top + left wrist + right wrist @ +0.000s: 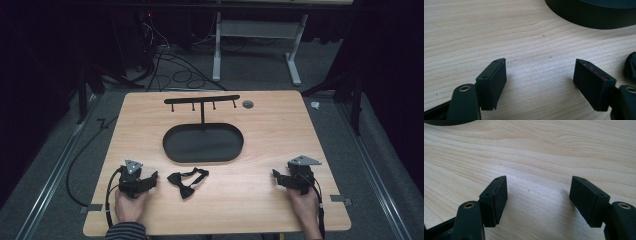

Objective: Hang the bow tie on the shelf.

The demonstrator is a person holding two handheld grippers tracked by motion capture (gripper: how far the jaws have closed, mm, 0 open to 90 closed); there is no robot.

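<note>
A black bow tie (186,181) with its strap lies on the wooden table (260,130) near the front, left of centre. Behind it stands a black oval tray (203,142) carrying an upright T-shaped hanger bar (202,100) with small hooks. My left gripper (151,178) rests on the table just left of the bow tie, open, with bare wood between its jaws. In the left gripper view (540,70) the bow tie's edge (631,65) shows at the right and the tray wall (594,15) at the top. My right gripper (276,176) rests open at the front right, nothing between its fingers (539,186).
A small grey round disc (247,104) is set into the table's far side, right of the hanger bar. Beyond the table, cables (170,70) lie on the floor and a white desk frame (257,35) stands. A corner of the tray (446,122) shows in the right gripper view.
</note>
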